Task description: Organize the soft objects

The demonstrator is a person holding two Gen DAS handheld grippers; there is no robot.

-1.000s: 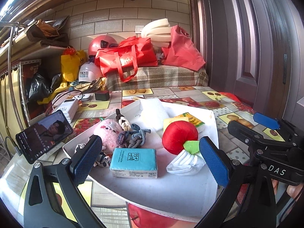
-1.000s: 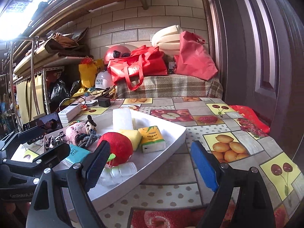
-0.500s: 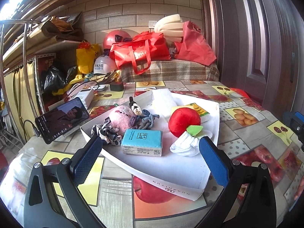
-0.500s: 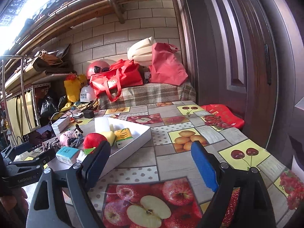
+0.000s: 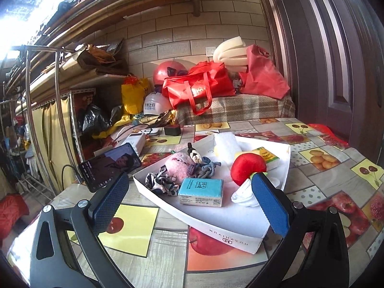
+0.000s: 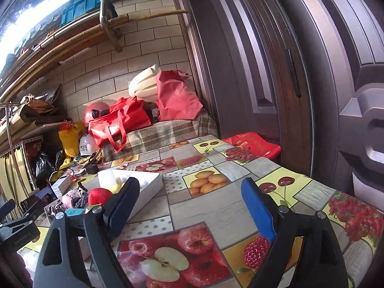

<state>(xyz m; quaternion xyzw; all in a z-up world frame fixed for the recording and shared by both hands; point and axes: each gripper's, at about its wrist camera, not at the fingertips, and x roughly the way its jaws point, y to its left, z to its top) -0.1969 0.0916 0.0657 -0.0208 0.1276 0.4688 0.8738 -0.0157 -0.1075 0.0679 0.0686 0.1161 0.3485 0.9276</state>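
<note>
Holding both grippers spread and empty, you are hovering the left gripper (image 5: 189,199) before the white box (image 5: 230,225) on the desk (image 6: 216,206). Your right gripper (image 6: 189,206) is pointing beside it; a red plush ball (image 5: 247,168) and blue tissue pack (image 5: 201,189) are lying inside.

On the near wall of the white tray (image 5: 242,238) in front of my left claw I read "HUAZHIYUN" beside a small round logo, printed upside down from where I look. The teal tissue pack (image 5: 201,188) in that tray carries Chinese characters and a barcode, too small for me to make out. The white helmet (image 5: 153,104) beyond the desk bears Chinese characters, also unclear. The black clamp body (image 6: 16,232) at the left edge of my right view reads roughly "CenRobot", partly blurred.
</note>
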